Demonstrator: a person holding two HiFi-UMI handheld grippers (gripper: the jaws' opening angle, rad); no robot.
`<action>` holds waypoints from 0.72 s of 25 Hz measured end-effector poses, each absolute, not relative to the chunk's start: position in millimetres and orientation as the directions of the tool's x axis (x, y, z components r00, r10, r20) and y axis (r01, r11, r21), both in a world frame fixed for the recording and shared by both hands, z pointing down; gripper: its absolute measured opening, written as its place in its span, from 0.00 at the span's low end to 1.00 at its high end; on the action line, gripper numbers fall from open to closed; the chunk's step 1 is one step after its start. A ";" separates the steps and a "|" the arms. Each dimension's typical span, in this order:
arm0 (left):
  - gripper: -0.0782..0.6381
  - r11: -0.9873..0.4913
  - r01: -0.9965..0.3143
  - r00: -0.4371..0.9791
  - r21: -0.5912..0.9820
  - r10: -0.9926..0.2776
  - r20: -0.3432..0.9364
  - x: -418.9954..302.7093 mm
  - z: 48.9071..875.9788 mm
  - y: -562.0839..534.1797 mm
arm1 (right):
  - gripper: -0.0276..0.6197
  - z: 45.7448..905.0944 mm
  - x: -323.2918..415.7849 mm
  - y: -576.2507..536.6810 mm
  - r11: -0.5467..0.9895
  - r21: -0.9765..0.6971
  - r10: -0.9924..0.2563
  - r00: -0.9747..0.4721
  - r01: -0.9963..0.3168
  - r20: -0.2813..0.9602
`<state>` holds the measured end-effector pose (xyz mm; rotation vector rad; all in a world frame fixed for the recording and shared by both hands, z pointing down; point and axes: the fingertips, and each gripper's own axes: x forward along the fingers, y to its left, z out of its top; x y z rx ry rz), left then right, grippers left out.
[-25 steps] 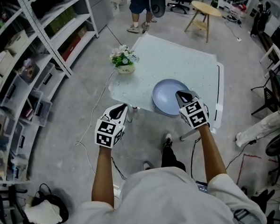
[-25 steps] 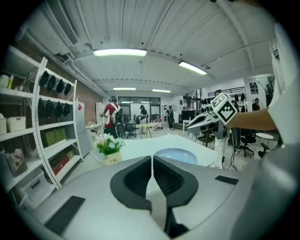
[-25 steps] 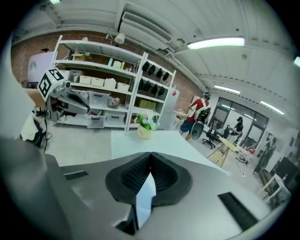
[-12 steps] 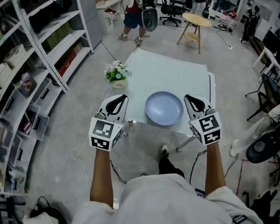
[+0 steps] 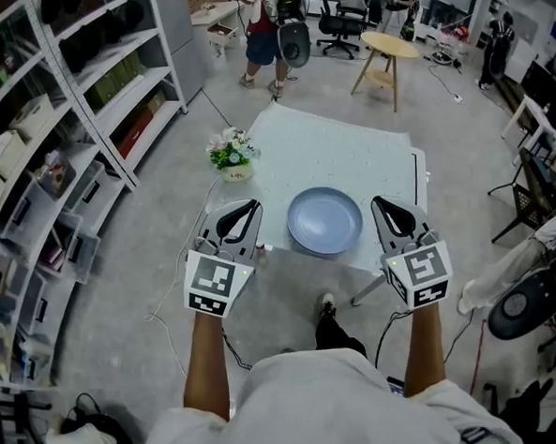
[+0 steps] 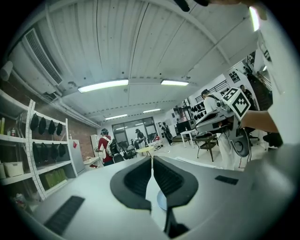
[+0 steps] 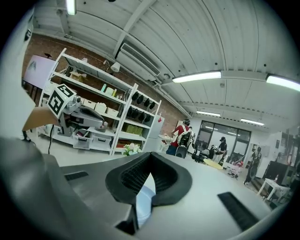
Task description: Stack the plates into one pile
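Head view, flowers [image 5: 231, 154]: on the desk [image 5: 311, 153], up and left of the plate [image 5: 325, 220].
Left hand-held gripper [image 5: 238, 212]: closed and empty, just left of the plate, not touching it.
Plate: blue, alone near the desk's front edge; whether others lie under it I cannot tell.
Right hand-held gripper [image 5: 390, 209]: closed and empty, just right of the plate.
Change: a second ago the right one reached over the plate's right rim; now it has drawn clear, and both flank the plate.
Meaning: no loose plate shows, so the pile looks finished.
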<state>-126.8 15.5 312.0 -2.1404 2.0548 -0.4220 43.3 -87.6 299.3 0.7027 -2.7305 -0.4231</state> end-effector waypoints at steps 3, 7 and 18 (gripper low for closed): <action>0.15 -0.054 -0.955 0.024 -0.291 -0.994 0.105 -127.6 315.8 17.2 | 0.06 300.5 40.9 -85.5 0.839 0.353 -0.501 -0.841 -0.414 0.203; 0.15 -0.060 -0.956 0.030 -0.288 -0.994 0.109 -126.1 319.5 16.2 | 0.06 306.6 42.9 -88.7 0.837 0.360 -0.505 -0.835 -0.413 0.217; 0.15 -0.087 -0.956 0.052 -0.281 -0.990 0.129 -127.5 330.0 10.3 | 0.06 320.0 41.1 -92.6 0.839 0.350 -0.512 -0.822 -0.416 0.250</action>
